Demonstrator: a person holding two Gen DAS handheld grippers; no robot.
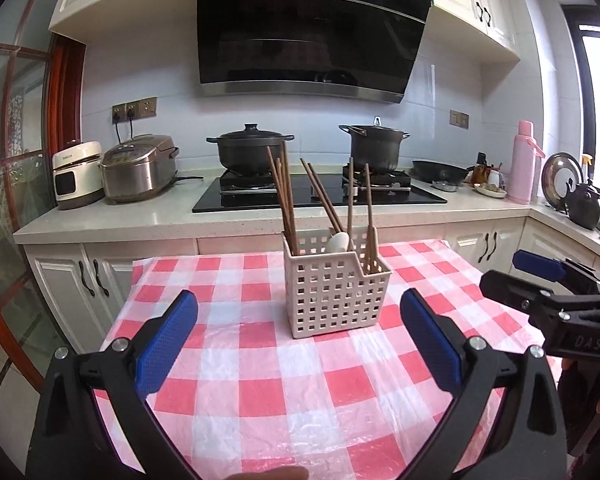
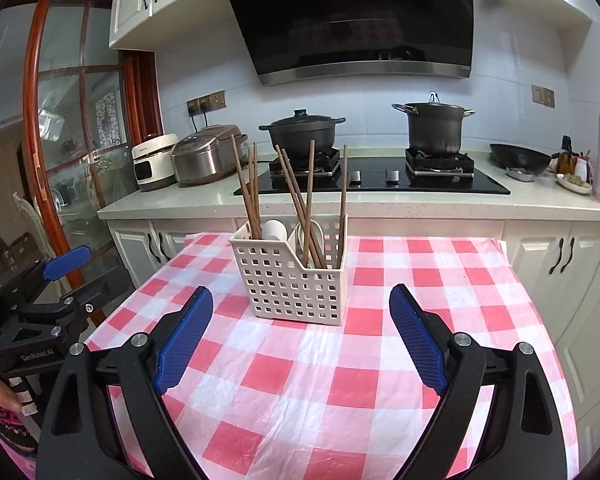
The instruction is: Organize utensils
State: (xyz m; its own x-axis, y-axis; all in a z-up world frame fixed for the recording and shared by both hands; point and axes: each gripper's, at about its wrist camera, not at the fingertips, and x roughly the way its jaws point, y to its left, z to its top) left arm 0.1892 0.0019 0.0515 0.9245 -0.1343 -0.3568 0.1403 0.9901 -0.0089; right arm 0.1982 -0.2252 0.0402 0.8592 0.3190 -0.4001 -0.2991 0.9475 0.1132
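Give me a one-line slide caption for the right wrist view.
Open right hand-held gripper faces a white slotted caddy of chopsticks and spoons on a red-checked tablecloth.

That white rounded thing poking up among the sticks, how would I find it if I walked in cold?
Start at the red-and-white checked table facing the stove, then the cream perforated basket standing on it. Among the thin brown chopsticks leaning inside, the white spoon is the only pale, smooth, rounded piece, barely clearing the rim.

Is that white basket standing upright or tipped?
Upright: the basket sits flat on the tablecloth, chopsticks poking up.
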